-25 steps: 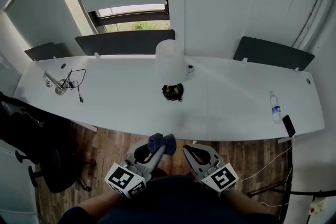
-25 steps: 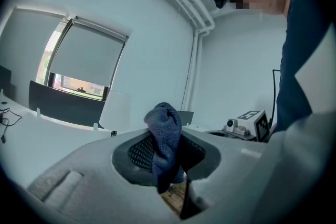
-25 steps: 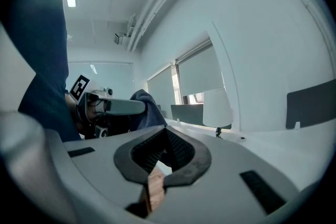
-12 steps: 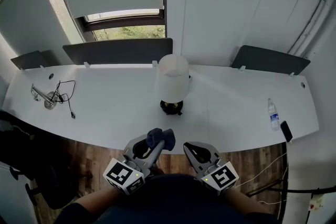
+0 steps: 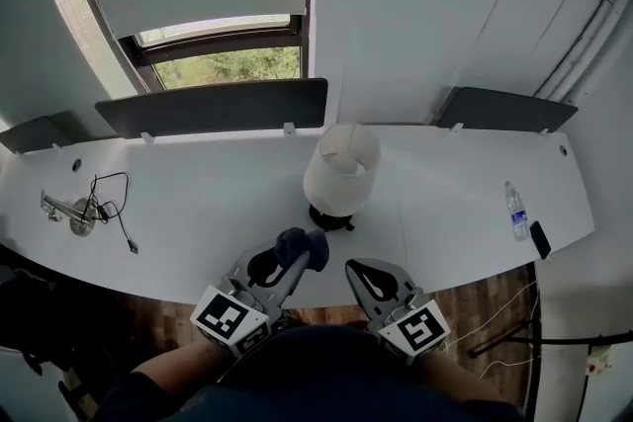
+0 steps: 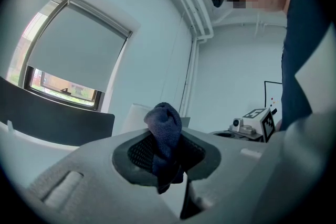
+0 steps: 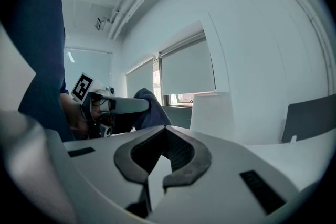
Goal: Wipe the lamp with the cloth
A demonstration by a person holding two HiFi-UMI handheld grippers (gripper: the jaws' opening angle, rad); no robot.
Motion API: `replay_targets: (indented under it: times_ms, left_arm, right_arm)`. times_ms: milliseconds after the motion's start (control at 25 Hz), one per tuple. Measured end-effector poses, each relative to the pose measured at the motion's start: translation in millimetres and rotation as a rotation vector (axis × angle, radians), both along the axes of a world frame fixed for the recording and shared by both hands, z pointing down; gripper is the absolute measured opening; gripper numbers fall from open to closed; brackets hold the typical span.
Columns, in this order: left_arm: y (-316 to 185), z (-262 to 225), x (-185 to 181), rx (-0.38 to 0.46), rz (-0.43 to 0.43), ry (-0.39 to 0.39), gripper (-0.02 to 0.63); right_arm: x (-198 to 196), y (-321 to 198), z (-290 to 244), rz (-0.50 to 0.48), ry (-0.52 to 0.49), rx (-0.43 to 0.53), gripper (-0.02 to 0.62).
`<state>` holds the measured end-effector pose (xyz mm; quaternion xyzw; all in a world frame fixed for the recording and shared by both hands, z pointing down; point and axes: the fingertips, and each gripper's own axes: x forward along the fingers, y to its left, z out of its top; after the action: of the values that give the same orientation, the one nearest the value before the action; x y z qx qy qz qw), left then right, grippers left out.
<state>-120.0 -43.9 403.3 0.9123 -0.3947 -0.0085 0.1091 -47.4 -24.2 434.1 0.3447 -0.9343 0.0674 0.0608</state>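
Left claw clamped on the blue cloth; right claw closed, nothing in it.
Head view alone shows the lamp upright on the table, just beyond both; gripper views catch only its shade.

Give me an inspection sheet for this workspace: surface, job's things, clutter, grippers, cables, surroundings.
Surface: long white desk.
Job's things: lamp upright on the desk, white shade; dark blue cloth off the desk, in a gripper.
Clutter: water bottle and dark phone at the right end; metal fitting at the left.
Grippers: left gripper shut on the cloth; right gripper shut, empty.
Cables: black cable beside the metal fitting.
Surroundings: window with blind partly down; wood floor.
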Motion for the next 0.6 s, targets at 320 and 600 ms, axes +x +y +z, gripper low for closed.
replay_targets:
  times_ms: [320,600]
  left_arm:
    - [-39.6,5.6,-1.6,0.007,-0.047,-0.025,0.086]
    - [-64.1,26.2,11.2,-0.028,-0.113,-0.075,0.086]
  right_arm:
    - [15.1,-31.6,8.2,-0.009,0.015,-0.010,0.011]
    - [35.7,-55.4,12.5,-0.051,0.009,-0.018,0.011]
